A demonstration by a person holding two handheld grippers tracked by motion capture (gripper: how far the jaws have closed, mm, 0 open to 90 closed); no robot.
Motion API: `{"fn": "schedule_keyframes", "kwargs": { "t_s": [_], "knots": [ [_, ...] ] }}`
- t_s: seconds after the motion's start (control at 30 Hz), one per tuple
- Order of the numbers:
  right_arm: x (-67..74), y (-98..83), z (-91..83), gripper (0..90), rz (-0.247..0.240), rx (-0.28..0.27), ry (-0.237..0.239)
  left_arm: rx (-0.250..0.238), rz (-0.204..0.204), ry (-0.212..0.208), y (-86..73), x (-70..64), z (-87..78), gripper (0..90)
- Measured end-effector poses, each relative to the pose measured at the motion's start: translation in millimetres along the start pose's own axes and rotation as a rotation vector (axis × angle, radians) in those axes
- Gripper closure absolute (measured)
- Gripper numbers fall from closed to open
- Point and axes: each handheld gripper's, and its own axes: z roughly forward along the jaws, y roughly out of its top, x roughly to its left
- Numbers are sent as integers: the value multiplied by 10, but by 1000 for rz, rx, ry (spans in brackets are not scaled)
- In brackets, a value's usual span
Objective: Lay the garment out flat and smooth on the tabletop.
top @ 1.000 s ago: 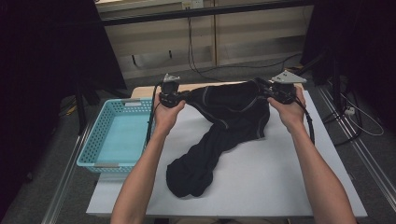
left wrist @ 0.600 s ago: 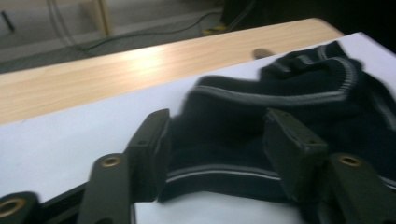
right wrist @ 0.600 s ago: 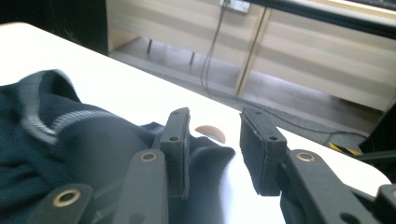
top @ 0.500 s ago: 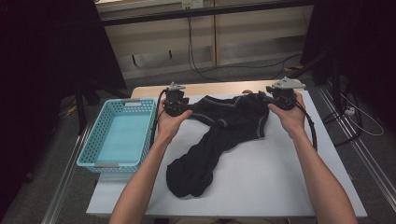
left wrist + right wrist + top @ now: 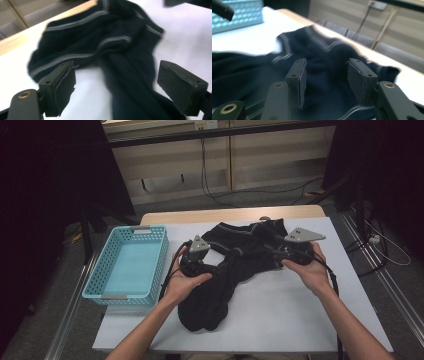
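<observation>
Left gripper view showed the left gripper (image 5: 116, 82) with jaws wide apart after just opening, pads clear of the dark garment (image 5: 110, 45) lying between and beyond them. The right gripper (image 5: 325, 77) had also been opening, its pads apart over the cloth. From above, the garment (image 5: 235, 270) sprawled across the white table (image 5: 300, 320), bare surface toward the near edge; the blue basket (image 5: 127, 265) sat just left.

Left tongs (image 5: 216, 264) jaws just opening, spread wide, right tongs (image 5: 270, 251) jaws just opening, part-spread, forearms converging forward.
</observation>
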Motion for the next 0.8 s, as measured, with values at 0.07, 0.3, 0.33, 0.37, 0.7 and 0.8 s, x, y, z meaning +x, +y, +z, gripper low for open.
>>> {"fn": "schedule_keyframes", "kwargs": {
  "t_s": [0.07, 0.3, 0.33, 0.37, 0.7, 0.8],
  "knots": [
    [87, -67, -39, 519, -7, 10, 24, 19, 27, -3, -56, -105, -47, 157],
    [311, -244, -228, 533, -43, 61, 72, 63, 94, -136, -272, -506, -253, 435],
    [350, -273, -260, 535, -33, 62, 85, 63, 93, -154, -299, -547, -264, 432],
    [384, -303, -283, 538, -34, 51, 88, 60, 87, -168, -335, -584, -258, 431],
    [662, -567, -306, 500, -32, 92, 160, 201, 150, -75, -650, -701, 29, 334],
    [709, -567, -316, 490, -34, 82, 177, 217, 154, -61, -671, -707, 105, 337]
  ]
}}
